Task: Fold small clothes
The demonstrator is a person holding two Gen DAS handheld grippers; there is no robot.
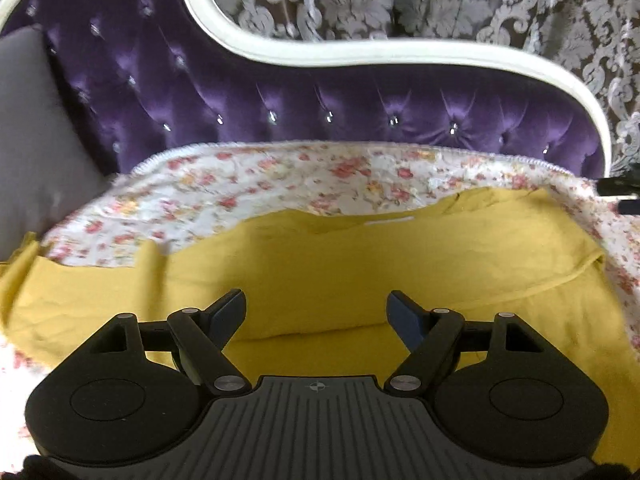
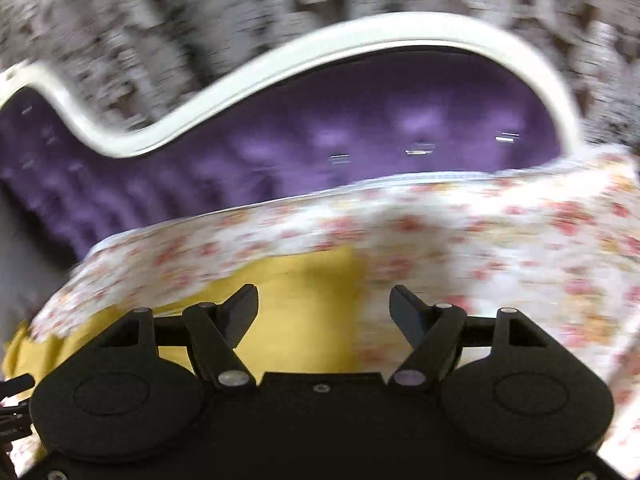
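Left wrist view shows one mustard-yellow garment (image 1: pixel 360 264) spread nearly flat on the floral cover (image 1: pixel 240 184), its far edge wavy, a fold ridge lying near, between the fingers. It looks light, limp and thin, so it should drape and slip rather than hold shape; a hem or corner seems the best place to pinch (the right-hand seam edge looks reachable). One left gripper (image 1: pixel 316 312) hovers over the cloth, jaws apart and empty. One right gripper (image 2: pixel 324 308), blurred, is likewise spread, with nothing between its fingers, above the garment's right border. Beyond stands one purple tufted backrest (image 1: pixel 280 108) with a white frame (image 1: pixel 360 50), patterned drapery (image 1: pixel 440 0) behind.
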